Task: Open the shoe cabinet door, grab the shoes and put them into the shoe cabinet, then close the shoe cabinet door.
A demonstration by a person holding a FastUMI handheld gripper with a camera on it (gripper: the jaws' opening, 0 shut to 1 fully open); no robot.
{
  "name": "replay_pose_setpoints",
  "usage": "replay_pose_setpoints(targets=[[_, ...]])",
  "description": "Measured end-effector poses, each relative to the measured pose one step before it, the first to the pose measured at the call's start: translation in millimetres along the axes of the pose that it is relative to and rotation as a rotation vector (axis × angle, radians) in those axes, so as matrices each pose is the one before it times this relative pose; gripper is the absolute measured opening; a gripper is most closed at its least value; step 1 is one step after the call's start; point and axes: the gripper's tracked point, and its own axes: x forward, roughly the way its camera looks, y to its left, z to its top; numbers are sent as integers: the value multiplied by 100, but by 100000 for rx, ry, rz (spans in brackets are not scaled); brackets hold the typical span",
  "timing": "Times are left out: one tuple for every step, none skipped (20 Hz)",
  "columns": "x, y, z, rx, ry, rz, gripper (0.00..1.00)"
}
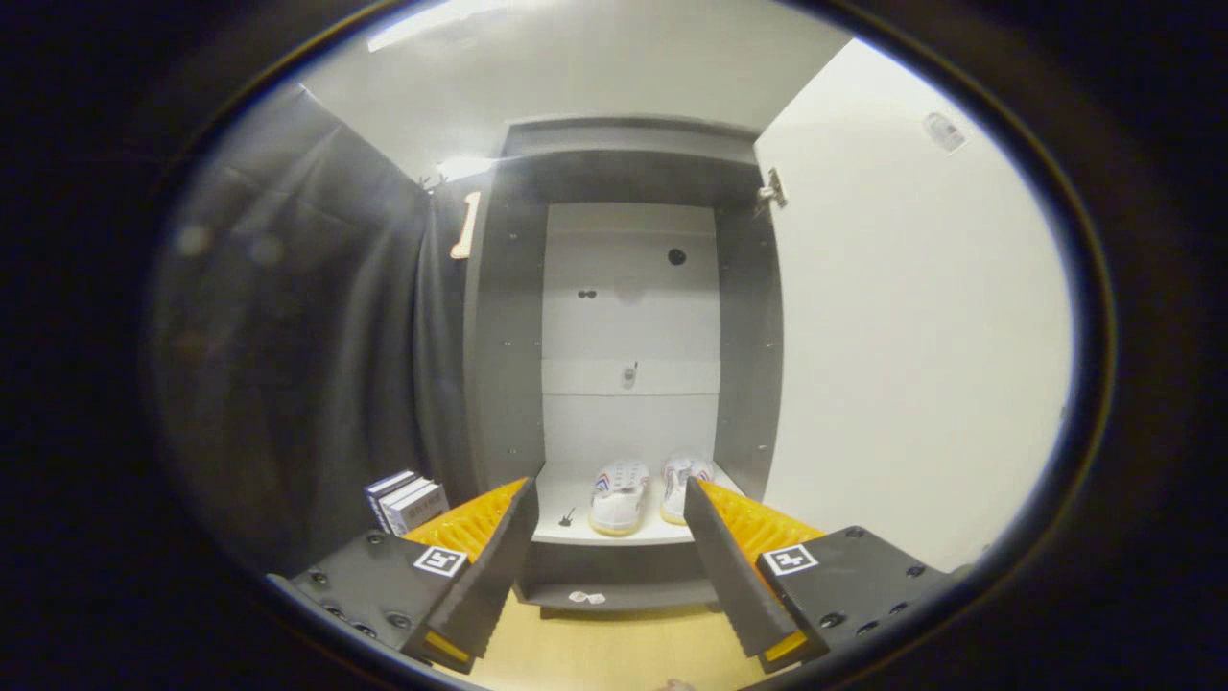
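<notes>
**Partly hidden, partly too small**

The right finger [734,552] covers one side of the right shoe [679,483] on the cabinet shelf [576,504]. A tiny dark object [567,519] near the left shoe [619,494] is too small to identify

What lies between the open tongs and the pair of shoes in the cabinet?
Nothing. In the gripper view the open tongs frame the shoes; between them is just bare white shelf of the cabinet.

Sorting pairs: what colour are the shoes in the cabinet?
White shoes with red and blue stripes, in the gripper view.
</notes>
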Motion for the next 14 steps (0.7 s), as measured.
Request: replay_pose_setpoints(targets=[[-1617, -242, 169, 365, 396, -827, 95], [-1550, -347, 135, 585, 328, -632, 96], [-1433, -610, 153, 294, 348, -1368, 96], [-1404, -713, 82, 110, 87, -1547, 96], [-1295, -910, 152, 36, -77, -2288, 96], [-1008, -989, -9, 385, 342, -2147, 96], [-1056, -1031, 36, 722, -8, -2153, 95], [-687, -967, 124, 607, -505, -2130, 96], [-772, -1151, 233, 189, -711, -2272, 96], [-757, -1300, 243, -234, -606, -2572, 96], [-744, -1589, 242, -515, -623, -2612, 96], [-781, -1591, 173, -604, -336, -2626, 96], [-701, -1836, 251, -656, -253, -2475, 96], [-510, -2012, 348, -579, -233, -2534, 96]])
